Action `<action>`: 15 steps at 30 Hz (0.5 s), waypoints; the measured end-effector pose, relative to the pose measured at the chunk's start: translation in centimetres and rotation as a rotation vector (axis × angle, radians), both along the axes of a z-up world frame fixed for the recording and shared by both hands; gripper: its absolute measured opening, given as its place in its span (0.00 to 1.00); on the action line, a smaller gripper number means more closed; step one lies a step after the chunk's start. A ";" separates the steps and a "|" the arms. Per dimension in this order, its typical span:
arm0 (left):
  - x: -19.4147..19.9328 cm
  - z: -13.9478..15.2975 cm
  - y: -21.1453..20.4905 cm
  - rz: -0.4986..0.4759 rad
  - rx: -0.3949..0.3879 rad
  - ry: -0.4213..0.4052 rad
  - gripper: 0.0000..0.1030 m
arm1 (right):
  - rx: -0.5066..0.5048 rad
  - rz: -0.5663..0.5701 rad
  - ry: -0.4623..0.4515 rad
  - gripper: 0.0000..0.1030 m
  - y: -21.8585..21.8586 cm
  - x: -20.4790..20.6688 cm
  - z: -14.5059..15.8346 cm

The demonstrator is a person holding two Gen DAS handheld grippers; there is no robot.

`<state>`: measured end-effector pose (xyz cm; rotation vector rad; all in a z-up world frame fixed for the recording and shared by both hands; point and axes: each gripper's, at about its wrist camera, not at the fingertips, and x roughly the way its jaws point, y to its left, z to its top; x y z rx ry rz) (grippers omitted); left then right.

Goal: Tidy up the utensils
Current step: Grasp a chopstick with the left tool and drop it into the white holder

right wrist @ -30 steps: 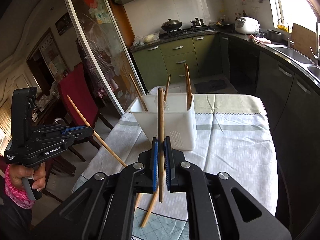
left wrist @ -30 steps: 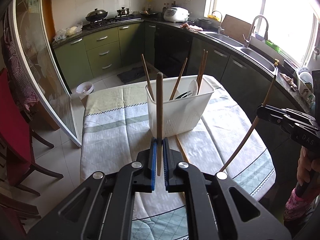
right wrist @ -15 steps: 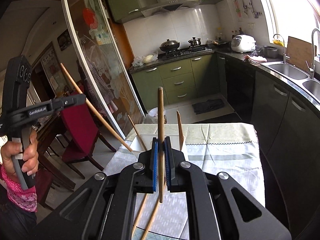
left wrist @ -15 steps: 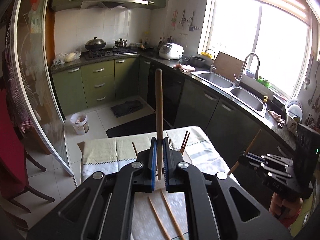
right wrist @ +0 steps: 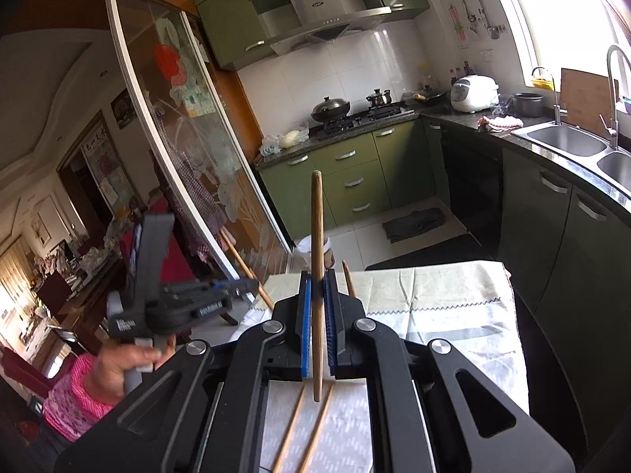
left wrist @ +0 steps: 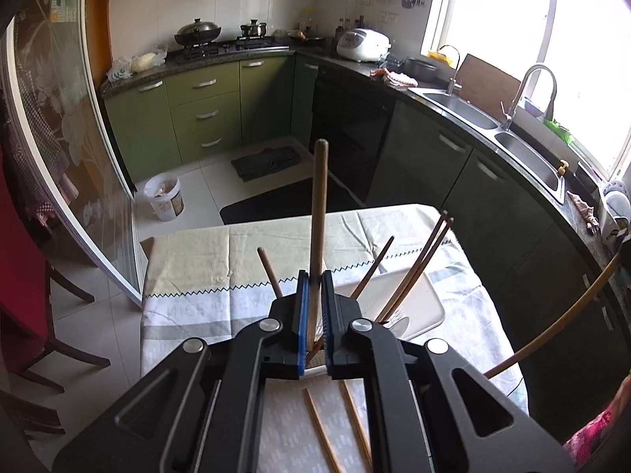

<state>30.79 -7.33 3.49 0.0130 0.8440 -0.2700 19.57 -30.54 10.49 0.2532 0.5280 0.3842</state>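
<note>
Left claw (left wrist: 314,307) clamped on upright chopstick (left wrist: 318,213), white utensil basket (left wrist: 424,307) just below at 1 o'clock; right claw (right wrist: 316,315) likewise gripping another chopstick (right wrist: 316,244).

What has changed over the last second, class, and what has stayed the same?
Both grippers rose above the white utensil basket and came in closer over it. The left gripper stays shut on its chopstick; the right gripper stays shut on its own chopstick. Nothing was let go. Two loose chopsticks lie on the tablecloth.
</note>
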 end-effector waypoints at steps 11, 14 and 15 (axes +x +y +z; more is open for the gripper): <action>0.8 -3.9 -0.1 -0.030 0.025 0.071 0.07 | -0.054 -0.116 -0.049 0.07 2.0 6.6 -0.7; 0.6 -3.7 0.4 -0.031 0.007 0.074 0.07 | -0.106 -0.094 0.011 0.07 3.5 8.0 -3.2; 0.4 -3.5 0.6 -0.028 -0.002 0.070 0.10 | -0.124 -0.087 0.028 0.07 4.0 8.4 -4.0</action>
